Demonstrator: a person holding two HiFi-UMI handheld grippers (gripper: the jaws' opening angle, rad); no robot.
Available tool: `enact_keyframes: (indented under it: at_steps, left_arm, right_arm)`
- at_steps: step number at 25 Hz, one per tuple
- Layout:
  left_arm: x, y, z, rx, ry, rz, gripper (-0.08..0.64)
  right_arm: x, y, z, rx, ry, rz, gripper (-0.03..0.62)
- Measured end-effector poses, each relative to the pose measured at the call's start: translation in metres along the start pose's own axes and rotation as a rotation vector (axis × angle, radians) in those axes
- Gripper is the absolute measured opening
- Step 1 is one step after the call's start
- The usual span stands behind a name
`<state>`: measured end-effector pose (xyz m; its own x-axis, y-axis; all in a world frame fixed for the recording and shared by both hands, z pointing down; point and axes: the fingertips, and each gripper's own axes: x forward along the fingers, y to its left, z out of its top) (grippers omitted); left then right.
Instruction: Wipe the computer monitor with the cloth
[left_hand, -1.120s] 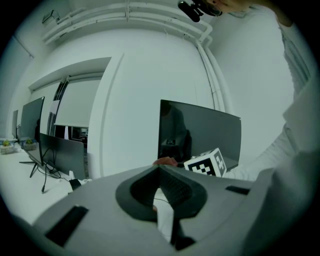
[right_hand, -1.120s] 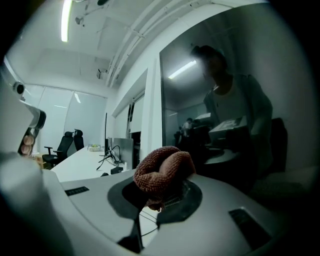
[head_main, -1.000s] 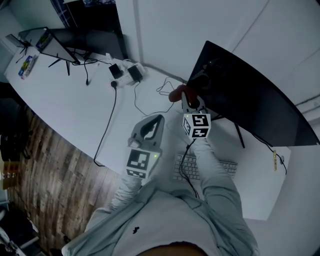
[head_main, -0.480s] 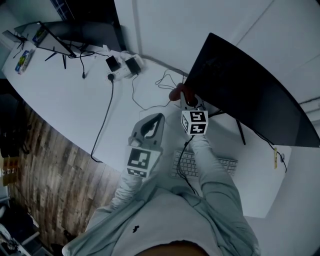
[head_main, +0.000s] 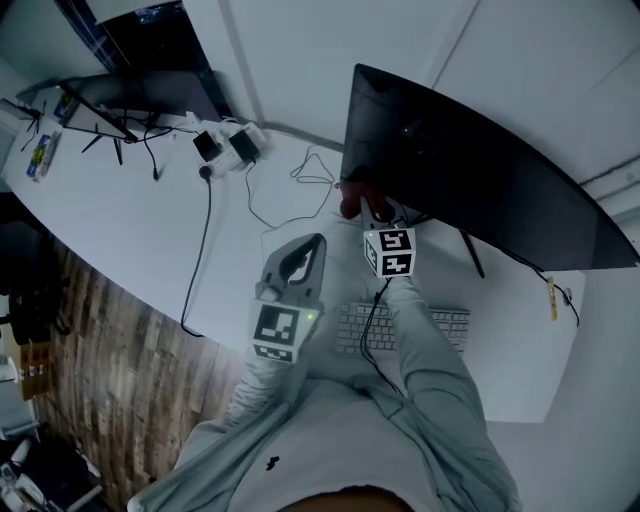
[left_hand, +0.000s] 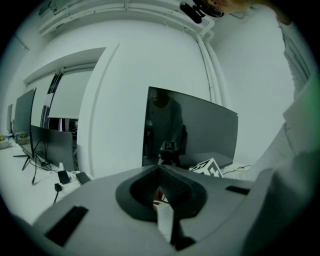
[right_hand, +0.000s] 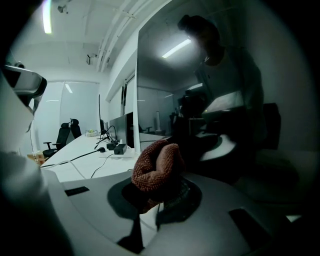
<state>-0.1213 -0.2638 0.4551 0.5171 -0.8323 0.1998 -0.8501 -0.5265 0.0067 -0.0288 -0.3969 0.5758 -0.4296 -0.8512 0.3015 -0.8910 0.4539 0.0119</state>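
The wide, dark curved monitor (head_main: 470, 180) stands at the back of the white desk (head_main: 150, 230). My right gripper (head_main: 366, 207) is shut on a bunched reddish-brown cloth (head_main: 350, 200) and holds it at the screen's lower left edge. In the right gripper view the cloth (right_hand: 155, 167) bulges out of the right gripper (right_hand: 162, 195), close to the dark screen (right_hand: 225, 100). My left gripper (head_main: 312, 245) hovers over the desk to the left of the right one, shut and holding nothing. The left gripper view has the left gripper (left_hand: 162, 187) pointing at the monitor (left_hand: 200, 130).
A white keyboard (head_main: 400, 328) lies under my right arm. The monitor's stand leg (head_main: 468, 255) reaches down toward it. A power strip with adapters (head_main: 225, 145) and loose cables (head_main: 205, 240) lie to the left. A second monitor (head_main: 130, 90) is at far left, wooden floor (head_main: 90, 340) beyond the desk edge.
The right gripper stays at the monitor's lower left edge with the cloth, shifting slightly along it. The head view has swung, showing more of the screen. The left gripper has hardly moved.
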Motion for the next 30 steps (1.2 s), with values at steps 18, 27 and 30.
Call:
enact_keyframes:
  at_steps: [18,27,30]
  left_arm:
    - [0.045,-0.151,0.013,0.030,-0.001,-0.166,0.020]
    - [0.069,-0.250,0.013,0.043,0.000,-0.226,0.020]
    - [0.078,-0.282,0.015,0.046,-0.002,-0.244,0.020]
  right_arm:
    - [-0.145,-0.154,-0.047,0.128,0.014,-0.201,0.035]
    - [-0.221,-0.232,-0.073,0.160,0.011,-0.260,0.035]
    - [-0.250,-0.261,-0.086,0.173,0.020,-0.287,0.035]
